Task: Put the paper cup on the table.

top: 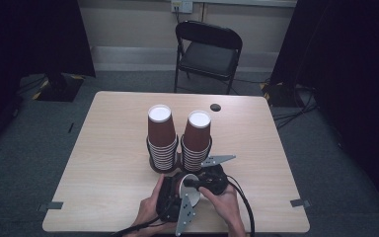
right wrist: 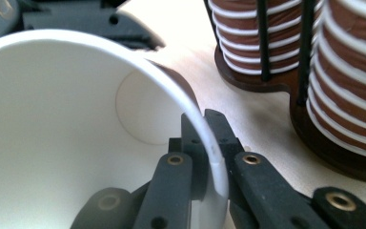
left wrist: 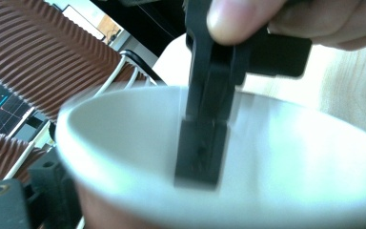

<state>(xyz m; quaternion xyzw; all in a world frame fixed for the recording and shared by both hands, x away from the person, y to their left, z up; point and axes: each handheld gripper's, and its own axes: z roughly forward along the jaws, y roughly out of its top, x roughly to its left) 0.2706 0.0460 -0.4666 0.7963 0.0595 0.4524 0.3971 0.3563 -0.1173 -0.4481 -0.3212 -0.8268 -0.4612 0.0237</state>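
Paper cup (right wrist: 76, 124), brown outside and white inside, lies tilted just in front of the two cup stacks (top: 180, 140) in their dark holder (right wrist: 267, 83). Right gripper (right wrist: 208, 157) pinches its rim, one jaw inside, one outside. Left gripper (top: 170, 200) sits just beside the cup; its grip cannot be told.

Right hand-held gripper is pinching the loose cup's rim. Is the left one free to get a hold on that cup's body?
Probably yes. The left hand-held gripper sits right against the cup, with nothing between them; the right hand-held gripper clamps only the rim, leaving the brown wall free. The cup stacks stand clear behind.
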